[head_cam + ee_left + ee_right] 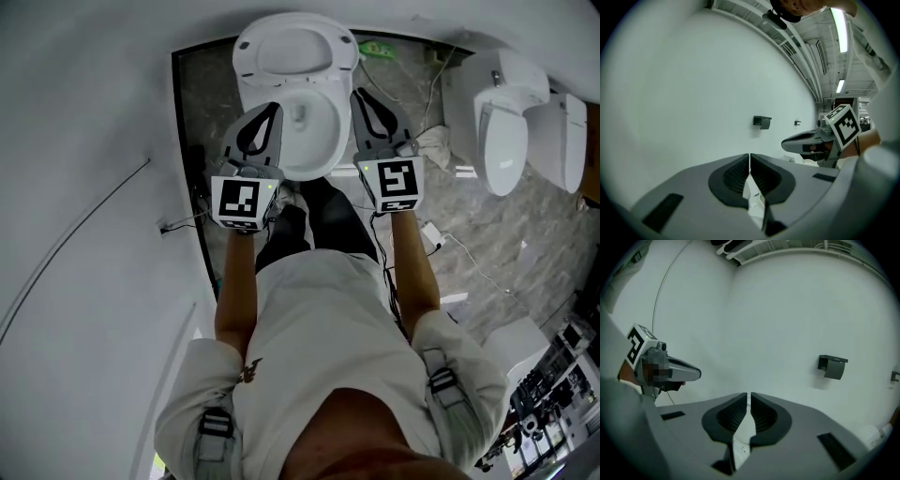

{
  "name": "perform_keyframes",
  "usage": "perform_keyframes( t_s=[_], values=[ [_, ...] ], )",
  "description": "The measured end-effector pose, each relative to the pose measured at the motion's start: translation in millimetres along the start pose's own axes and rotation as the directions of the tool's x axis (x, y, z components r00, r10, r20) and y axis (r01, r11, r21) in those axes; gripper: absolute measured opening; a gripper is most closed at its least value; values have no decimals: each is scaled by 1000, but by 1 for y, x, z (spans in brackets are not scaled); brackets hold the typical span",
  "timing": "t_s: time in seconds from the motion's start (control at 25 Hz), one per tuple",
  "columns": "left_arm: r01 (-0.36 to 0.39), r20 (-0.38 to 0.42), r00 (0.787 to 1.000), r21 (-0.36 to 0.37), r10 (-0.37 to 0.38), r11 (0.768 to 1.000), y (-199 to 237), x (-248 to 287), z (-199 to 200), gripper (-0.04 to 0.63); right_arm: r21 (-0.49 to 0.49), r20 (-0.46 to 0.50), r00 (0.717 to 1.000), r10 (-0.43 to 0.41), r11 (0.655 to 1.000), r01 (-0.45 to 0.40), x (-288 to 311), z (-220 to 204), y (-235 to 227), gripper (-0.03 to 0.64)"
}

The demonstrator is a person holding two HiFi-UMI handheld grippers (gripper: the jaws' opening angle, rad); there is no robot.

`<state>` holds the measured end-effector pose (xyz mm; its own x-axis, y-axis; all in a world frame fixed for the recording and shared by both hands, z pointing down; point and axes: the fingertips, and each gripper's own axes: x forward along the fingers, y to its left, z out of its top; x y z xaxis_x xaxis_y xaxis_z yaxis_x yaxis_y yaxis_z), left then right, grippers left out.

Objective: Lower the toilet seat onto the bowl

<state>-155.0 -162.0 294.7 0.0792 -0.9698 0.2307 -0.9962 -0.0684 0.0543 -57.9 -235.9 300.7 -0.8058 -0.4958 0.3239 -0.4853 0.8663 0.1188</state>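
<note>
overhead, left gripper and right gripper, both closed tight and empty, flank the toilet bowl; toilet seat stands raised.

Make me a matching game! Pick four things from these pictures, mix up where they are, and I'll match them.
Things:
1. left hand-held gripper
2. second toilet
3. green object
4. black holder

Places:
A. fixed on the white wall
B. on the floor, at the top of the head view, just right of the middle toilet
C. jaws shut, over the left rim of the toilet bowl
D. far right in the head view

Pairs: 1-C, 2-D, 3-B, 4-A
</note>
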Motion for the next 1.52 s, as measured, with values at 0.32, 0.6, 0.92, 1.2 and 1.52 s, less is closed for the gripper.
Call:
perform_keyframes(
  t_s=[0.32,0.6,0.92,1.2,1.52],
  values=[
    [-30,-22,999,-13,30,999,22,44,-20,26,-59,-15,999,30,998,-31,58,-17,-25,25],
    [-35,-40,999,4,36,999,36,82,-32,26,-64,-27,998,53,996,-54,101,-30,-39,52],
    [-49,-45,998,-11,48,999,51,111,-45,26,-102,-55,997,53,993,-58,145,-46,-56,96],
    [-51,-61,997,-14,50,999,60,129,-60,26,-166,-108,991,74,982,-91,191,-70,-59,129],
    [-46,-77,996,-25,44,999,65,146,-75,26,-217,-160,983,92,968,-126,227,-94,-63,150]
  ],
)
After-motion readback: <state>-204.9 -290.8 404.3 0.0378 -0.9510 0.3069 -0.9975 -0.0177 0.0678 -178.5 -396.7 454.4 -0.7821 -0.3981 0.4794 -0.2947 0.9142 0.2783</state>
